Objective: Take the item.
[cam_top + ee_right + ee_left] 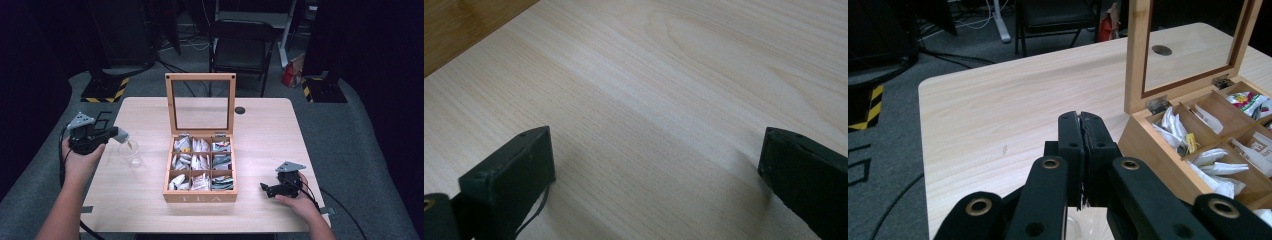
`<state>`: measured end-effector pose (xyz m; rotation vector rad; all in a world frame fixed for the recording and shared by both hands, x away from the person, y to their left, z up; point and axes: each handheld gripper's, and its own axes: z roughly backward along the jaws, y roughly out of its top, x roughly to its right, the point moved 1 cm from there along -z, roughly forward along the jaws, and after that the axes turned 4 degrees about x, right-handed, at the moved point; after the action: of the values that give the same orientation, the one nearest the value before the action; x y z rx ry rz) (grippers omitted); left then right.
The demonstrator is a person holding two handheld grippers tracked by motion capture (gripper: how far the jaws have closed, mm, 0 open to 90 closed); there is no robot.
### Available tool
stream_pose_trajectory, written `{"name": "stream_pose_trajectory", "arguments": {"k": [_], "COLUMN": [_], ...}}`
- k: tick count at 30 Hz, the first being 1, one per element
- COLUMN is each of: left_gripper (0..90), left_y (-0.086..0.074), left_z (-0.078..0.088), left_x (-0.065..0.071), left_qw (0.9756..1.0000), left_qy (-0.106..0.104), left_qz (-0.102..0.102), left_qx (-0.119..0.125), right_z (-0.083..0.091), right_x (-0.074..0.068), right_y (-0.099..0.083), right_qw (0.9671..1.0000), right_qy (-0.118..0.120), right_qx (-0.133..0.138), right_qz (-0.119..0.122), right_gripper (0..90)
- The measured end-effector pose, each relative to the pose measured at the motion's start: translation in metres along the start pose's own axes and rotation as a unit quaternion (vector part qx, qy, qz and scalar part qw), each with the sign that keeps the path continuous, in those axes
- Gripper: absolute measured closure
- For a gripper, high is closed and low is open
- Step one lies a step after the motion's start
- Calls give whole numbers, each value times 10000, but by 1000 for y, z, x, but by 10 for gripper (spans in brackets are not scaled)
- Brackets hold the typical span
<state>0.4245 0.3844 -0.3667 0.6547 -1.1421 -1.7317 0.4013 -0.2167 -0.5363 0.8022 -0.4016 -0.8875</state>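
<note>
— How are the left tongs [1081, 150] seen?
— Clenched, held over a clear glass [131, 154] on the tabletop [265, 125]; whether something thin is pinched cannot be told.
— And the right tongs [656, 165]?
— Spread wide, low over bare wood, right of the opened tea box [200, 167], whose compartments are filled with sachets.
</note>
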Motion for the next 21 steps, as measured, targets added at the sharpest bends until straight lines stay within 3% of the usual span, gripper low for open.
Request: {"name": "stream_pose_trajectory", "arguments": {"k": [8, 21], "left_gripper": [884, 884], "left_y": [-16, -31], "left_z": [-9, -23], "left_x": [-6, -5], "left_qw": [9998, 9993], "left_qy": [78, 107], "left_qz": [165, 190], "left_qx": [-111, -293], "right_z": [0, 0], "right_x": [0, 0], "right_y": [0, 0], "right_qw": [10000, 10000], "right_qy": [-19, 2], "right_qx": [5, 2], "right_qz": [-10, -4], "right_gripper": [9, 9]}}
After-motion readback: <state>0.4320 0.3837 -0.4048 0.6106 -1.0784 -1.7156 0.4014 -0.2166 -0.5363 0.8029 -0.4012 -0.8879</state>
